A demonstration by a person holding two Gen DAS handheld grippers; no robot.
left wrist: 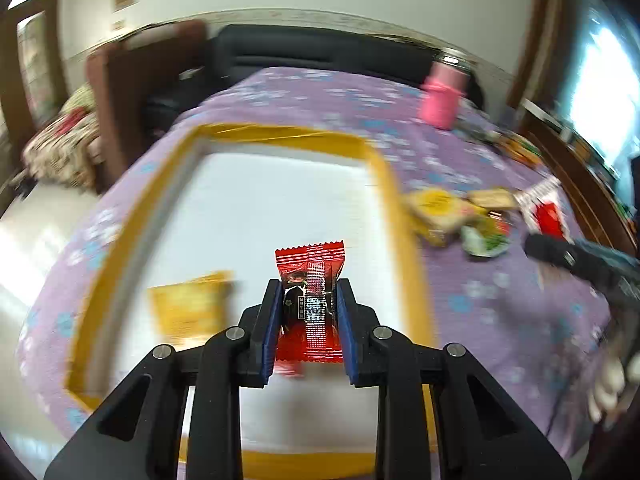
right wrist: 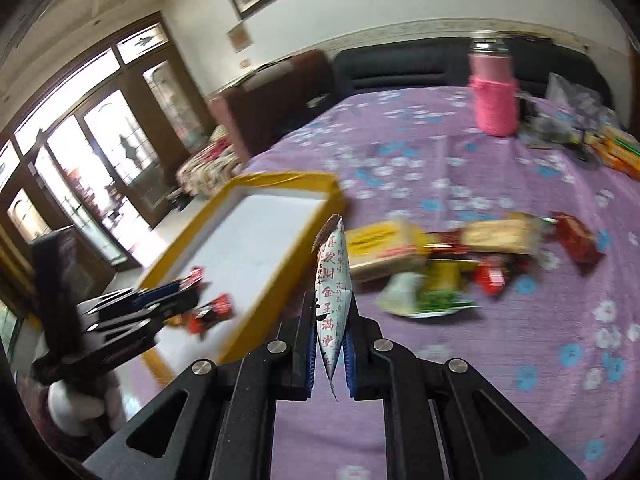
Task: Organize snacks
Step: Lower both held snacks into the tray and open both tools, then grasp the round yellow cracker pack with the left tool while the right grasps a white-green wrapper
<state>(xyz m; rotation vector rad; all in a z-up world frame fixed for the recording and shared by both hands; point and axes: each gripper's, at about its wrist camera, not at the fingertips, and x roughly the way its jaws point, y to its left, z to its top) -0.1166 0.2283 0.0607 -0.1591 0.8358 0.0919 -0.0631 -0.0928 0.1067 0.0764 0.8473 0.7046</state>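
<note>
The left gripper has its fingers closed on a red snack packet, pinched across its width with the crimped top edge standing clear ahead of the fingertips; that grip leaves the wrapper free to drop flat once let go. Under and ahead of these fingers lies the white floor of a yellow-rimmed tray, so the packet is held over its destination, apparently about to be set down. A yellow packet already lies in the tray, just left of the fingers. The right gripper has its fingers nearly shut on a white packet with red characters, held edge-on and upright, a thin grip that suits a flat sachet. It hangs above the purple flowered tabletop, with the tray ahead and to the left of its fingers, so its turn probably comes after the left hand's drop. The loose pile of snacks still to be sorted lies ahead and to the right of the right fingers, near the tray's side. A pink bottle stands well beyond, apart from the work.
</note>
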